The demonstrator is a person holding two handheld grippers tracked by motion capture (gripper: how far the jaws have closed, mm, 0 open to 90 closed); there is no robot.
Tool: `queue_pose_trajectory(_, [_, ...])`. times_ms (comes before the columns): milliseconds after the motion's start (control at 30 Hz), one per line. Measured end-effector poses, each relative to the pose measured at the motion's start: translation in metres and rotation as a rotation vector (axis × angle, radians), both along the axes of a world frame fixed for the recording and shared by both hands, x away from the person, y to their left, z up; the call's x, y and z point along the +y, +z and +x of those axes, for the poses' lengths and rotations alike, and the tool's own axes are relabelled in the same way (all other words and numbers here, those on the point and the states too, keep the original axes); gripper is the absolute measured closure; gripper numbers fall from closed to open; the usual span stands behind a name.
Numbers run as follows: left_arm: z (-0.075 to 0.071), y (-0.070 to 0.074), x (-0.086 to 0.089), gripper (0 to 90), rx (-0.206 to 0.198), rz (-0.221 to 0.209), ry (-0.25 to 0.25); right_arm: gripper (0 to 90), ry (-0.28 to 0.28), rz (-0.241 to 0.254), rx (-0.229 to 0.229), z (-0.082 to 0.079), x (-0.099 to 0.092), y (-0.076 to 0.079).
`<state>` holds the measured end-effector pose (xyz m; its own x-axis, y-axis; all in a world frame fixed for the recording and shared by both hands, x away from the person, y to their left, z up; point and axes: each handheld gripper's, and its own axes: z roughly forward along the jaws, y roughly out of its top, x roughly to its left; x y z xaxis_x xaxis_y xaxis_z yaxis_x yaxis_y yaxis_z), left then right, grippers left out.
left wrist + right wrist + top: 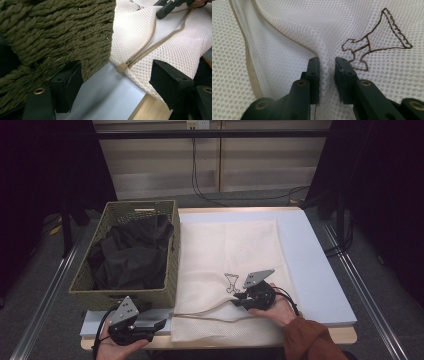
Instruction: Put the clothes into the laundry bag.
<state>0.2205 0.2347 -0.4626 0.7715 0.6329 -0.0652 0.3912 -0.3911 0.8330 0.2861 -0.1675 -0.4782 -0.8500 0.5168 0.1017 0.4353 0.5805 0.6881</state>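
right gripper (327, 75) pinched a fold of the mesh bag (225, 250); left gripper (115, 82) gaped empty near the table's front edge. thin mesh might slip free.

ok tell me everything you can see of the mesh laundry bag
The mesh laundry bag is cream honeycomb netting lying flat on the table, its left edge against the woven basket. A tan zip runs along its near edge, part open, with a tan pull. A brown outline drawing is printed on it. The right gripper pinches a raised fold beside the drawing.
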Motion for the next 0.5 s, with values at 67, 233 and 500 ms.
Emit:
queue_pose_trajectory(67, [0.0,0.0,0.0,25.4,0.002,-0.012,-0.006,77.1,-0.003,0.015,0.026,0.003,-0.001,0.0])
queue_pose_trajectory(233, [0.001,-0.001,0.001,25.4,0.006,-0.015,-0.005,84.0,-0.034,0.047,0.082,0.01,-0.005,-0.002])
queue_pose_trajectory(500, [0.001,-0.001,0.001,24.7,0.01,-0.018,-0.002,86.4,-0.051,0.066,0.122,0.012,-0.007,0.0])
